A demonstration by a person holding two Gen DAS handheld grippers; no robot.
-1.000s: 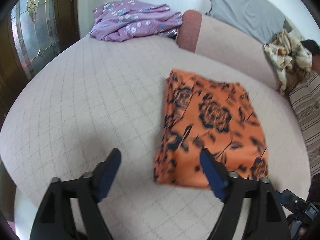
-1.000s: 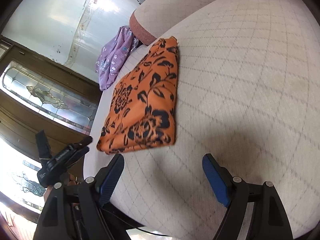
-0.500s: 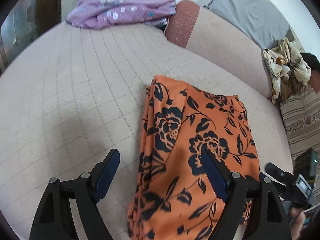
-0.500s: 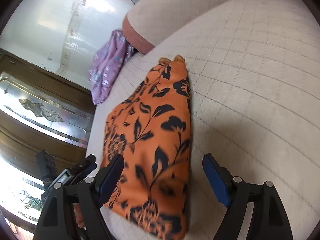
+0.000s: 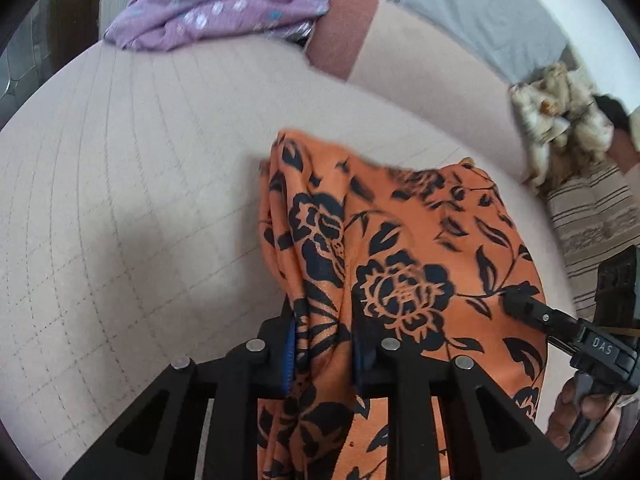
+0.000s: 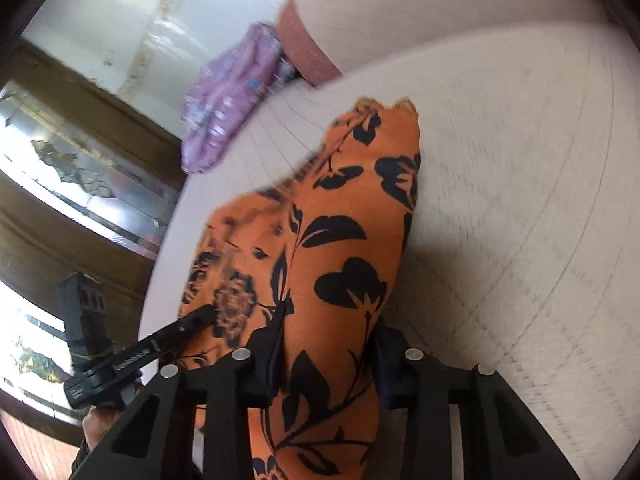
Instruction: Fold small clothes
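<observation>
1. At the far left of the left wrist view we see a dark wooden door frame with patterned glass (image 5: pixel 16 76), and beside it a purple flowered cloth (image 5: pixel 216 4) bunched at the far edge of the quilted bed cover (image 5: pixel 120 208).
2. In the middle, our left gripper (image 5: pixel 322 354) has just been closing, and its jaws now stand narrow, pinching a gathered fold of the orange flowered cloth (image 5: pixel 400 248) between the blue pads.
3. The orange cloth lies on the bed cover, rising from the cover into the jaws along its near left edge, and spreads away to the right.
4. Right of it we see a pink bolster (image 5: pixel 344 28), a grey pillow (image 5: pixel 480 12) and a crumpled cream cloth (image 5: pixel 560 120) against a striped cover (image 5: pixel 592 216).
5. At the lower right, our right gripper (image 5: pixel 520 304) reaches onto the cloth from the side, with fingers of the hand (image 5: pixel 568 416) under it.
6. In the right wrist view, the left gripper (image 6: pixel 200 316) comes in from the left edge.
7. The right gripper (image 6: pixel 328 352) has also just been closing; its jaws are part-way in and clamp a thick bundle of the orange cloth (image 6: pixel 344 240), which runs up and away over the pale cover (image 6: pixel 520 200).
</observation>
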